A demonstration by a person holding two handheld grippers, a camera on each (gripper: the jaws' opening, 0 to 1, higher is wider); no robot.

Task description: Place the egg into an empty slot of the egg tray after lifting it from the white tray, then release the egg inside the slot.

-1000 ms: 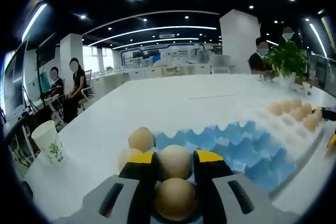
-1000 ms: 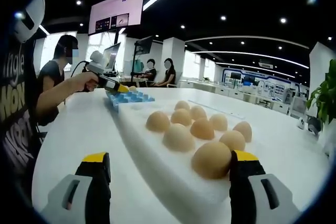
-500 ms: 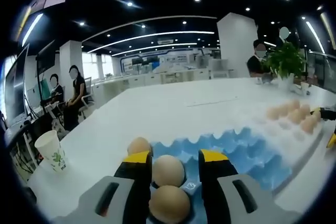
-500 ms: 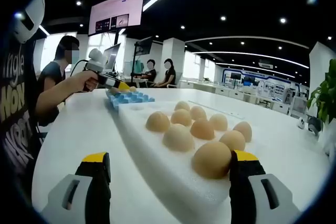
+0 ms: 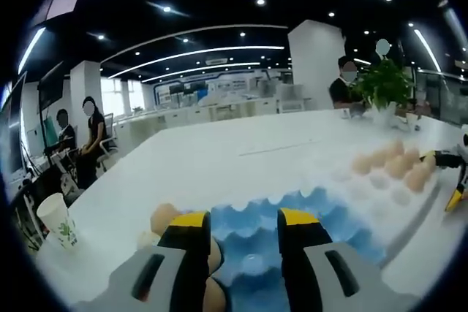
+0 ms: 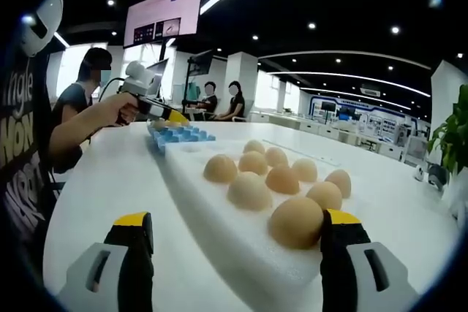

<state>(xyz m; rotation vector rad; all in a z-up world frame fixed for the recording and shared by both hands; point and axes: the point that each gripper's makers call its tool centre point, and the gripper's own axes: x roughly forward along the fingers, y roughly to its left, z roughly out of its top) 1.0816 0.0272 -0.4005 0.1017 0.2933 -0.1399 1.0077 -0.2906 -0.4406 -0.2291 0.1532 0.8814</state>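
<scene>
My left gripper [image 5: 243,220] is open above the blue egg tray [image 5: 329,213], with bare blue slots between its jaws. Two eggs [image 5: 164,218] sit in the tray's left end, one partly hidden behind my left finger [image 5: 191,223]. The white tray [image 5: 409,199] with several eggs lies to the right. In the right gripper view, my right gripper [image 6: 238,218] is wide open low over the white tray [image 6: 212,235]. Its nearest egg [image 6: 296,221] rests right beside the right finger [image 6: 341,218]. Farther back, a person's hand holds the left gripper [image 6: 159,111] over the blue egg tray [image 6: 180,136].
A paper cup [image 5: 57,217] stands near the table's left edge. A potted plant [image 5: 384,85] sits at the far side, with people seated around. The white tabletop [image 5: 241,155] stretches wide beyond both trays. The right gripper's tip [image 5: 447,160] shows by the white tray.
My left gripper has risen and shifted right off the two eggs that lay between its jaws; they now sit left of it. The right gripper has stayed put.
</scene>
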